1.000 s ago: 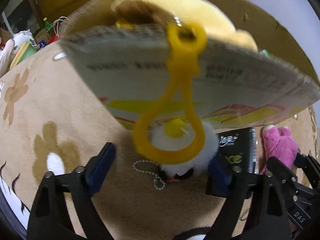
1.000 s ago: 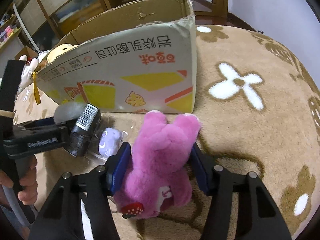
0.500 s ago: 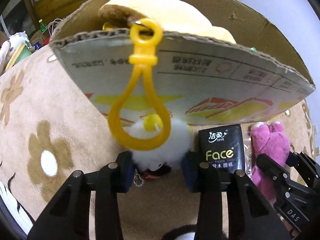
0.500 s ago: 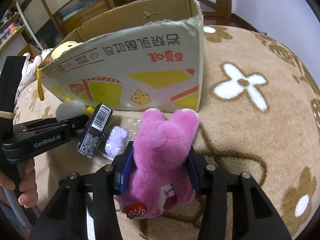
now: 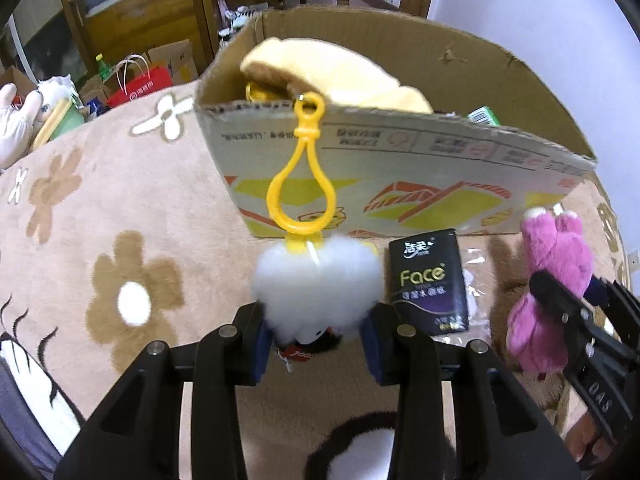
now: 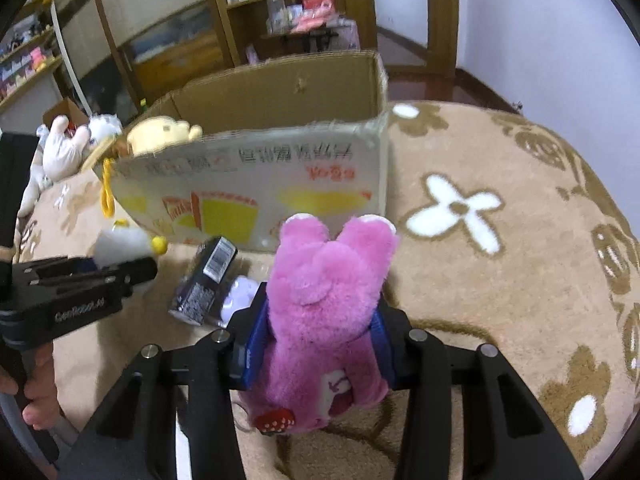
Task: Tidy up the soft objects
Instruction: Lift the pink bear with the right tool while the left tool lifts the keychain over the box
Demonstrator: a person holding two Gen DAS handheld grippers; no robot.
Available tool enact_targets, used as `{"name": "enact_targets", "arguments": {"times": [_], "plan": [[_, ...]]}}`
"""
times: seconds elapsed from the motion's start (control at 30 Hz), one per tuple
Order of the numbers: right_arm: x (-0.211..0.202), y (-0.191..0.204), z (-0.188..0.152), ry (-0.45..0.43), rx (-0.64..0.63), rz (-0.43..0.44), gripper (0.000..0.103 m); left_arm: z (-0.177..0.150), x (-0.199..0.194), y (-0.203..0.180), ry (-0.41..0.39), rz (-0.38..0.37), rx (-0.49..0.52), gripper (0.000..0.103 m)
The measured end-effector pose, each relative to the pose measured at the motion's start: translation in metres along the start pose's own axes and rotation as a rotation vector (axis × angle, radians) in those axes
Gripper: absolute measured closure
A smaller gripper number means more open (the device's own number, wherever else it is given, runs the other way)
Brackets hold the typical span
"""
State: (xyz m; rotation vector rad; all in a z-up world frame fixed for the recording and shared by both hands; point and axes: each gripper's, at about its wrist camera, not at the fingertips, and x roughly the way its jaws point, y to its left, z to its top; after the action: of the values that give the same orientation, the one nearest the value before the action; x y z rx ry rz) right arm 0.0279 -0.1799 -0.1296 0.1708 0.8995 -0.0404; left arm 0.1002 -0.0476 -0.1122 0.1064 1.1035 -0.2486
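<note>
My left gripper (image 5: 316,344) is shut on a white fluffy plush (image 5: 316,284) and holds it above the carpet, in front of the cardboard box (image 5: 400,184). My right gripper (image 6: 316,344) is shut on a pink plush bear (image 6: 324,304), lifted before the box (image 6: 280,184). A yellow plush (image 5: 336,76) lies inside the box; its yellow plastic loop (image 5: 302,184) hangs over the front wall. The pink bear (image 5: 548,288) also shows at the right of the left wrist view, and the white plush (image 6: 120,246) at the left of the right wrist view.
A black "Face" tissue pack (image 5: 432,280) lies on the flowered tan carpet (image 5: 120,240) before the box, beside a small lavender toy in clear wrap (image 6: 240,296). White plush toys (image 6: 64,148) and bags sit far left. Wooden shelves stand behind.
Both grippers closed on their plush toys and lifted them up and back from the box. The box interior now shows more from above.
</note>
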Motion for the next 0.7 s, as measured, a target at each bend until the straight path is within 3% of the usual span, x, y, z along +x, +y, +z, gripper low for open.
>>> {"name": "enact_targets", "arguments": {"times": [0.23,0.7], "plan": [[-0.022,-0.007,-0.001,-0.067,0.050,0.036,0.055,-0.016,-0.034,-0.008,-0.074,0.029,0.006,0.067],[-0.075,0.006,0.009,-0.270,-0.034,0.017,0.055,-0.023,-0.086,-0.017,-0.231,0.050,0.086,0.066]]}}
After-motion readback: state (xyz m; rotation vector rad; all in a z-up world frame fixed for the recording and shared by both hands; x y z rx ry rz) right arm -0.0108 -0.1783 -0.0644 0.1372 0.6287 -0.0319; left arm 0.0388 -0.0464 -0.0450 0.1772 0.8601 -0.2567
